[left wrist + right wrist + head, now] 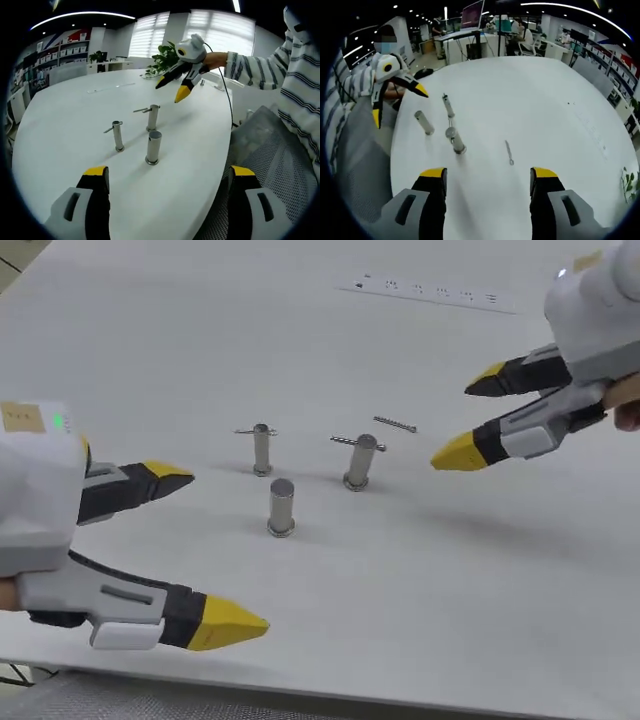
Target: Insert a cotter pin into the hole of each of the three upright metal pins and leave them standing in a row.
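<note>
Three upright metal pins stand on the white table. The back left pin and the back right pin each carry a cotter pin through the top. The front pin has none in it. A loose cotter pin lies behind them, also visible ahead of my right gripper as the loose cotter pin. My left gripper is open at the near left, short of the front pin. My right gripper is open in the air, right of the pins.
A white power strip lies at the table's far edge. A mesh chair stands at the table's near side beside a person's striped sleeve. A plant sits beyond the table.
</note>
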Action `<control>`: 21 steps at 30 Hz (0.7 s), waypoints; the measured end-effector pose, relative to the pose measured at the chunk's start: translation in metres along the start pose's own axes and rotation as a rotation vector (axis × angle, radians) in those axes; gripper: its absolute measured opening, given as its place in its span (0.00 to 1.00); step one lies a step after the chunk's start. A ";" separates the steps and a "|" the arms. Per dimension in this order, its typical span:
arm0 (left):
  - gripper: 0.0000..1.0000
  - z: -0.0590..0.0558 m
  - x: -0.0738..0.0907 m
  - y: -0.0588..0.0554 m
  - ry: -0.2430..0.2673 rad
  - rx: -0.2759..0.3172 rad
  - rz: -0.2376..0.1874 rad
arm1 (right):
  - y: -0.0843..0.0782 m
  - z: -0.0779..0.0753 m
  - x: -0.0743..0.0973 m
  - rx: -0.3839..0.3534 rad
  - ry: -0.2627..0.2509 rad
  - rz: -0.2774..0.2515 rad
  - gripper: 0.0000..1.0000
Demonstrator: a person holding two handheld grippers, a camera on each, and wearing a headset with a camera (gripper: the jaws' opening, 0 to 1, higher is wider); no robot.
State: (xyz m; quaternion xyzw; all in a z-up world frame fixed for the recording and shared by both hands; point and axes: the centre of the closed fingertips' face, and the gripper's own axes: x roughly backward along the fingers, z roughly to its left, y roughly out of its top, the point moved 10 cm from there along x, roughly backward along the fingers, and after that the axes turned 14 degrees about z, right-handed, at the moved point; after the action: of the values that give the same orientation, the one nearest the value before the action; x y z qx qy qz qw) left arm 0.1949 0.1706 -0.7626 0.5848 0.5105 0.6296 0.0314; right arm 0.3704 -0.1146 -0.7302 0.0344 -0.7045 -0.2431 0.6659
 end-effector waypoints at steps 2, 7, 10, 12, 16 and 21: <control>0.99 0.000 0.001 0.000 -0.006 0.007 -0.002 | 0.003 -0.004 -0.008 -0.001 0.037 0.021 0.62; 0.99 -0.001 0.001 0.000 -0.012 0.004 0.003 | 0.010 -0.015 -0.022 0.016 0.074 0.043 0.57; 0.99 -0.002 0.000 0.000 -0.019 0.009 0.002 | 0.014 -0.019 -0.027 0.039 0.074 0.074 0.54; 0.99 -0.002 -0.001 0.001 -0.020 0.009 0.004 | 0.016 -0.023 -0.031 0.039 0.083 0.081 0.51; 0.99 -0.001 -0.002 0.001 -0.018 0.009 0.004 | 0.020 -0.025 -0.037 0.053 0.088 0.109 0.46; 0.98 0.001 -0.003 0.001 -0.013 0.017 0.005 | 0.025 -0.033 -0.049 0.054 0.097 0.136 0.42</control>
State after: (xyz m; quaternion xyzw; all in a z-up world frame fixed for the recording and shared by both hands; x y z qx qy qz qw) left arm 0.1968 0.1694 -0.7642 0.5905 0.5141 0.6214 0.0279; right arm 0.4146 -0.0844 -0.7657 0.0161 -0.6783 -0.1766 0.7131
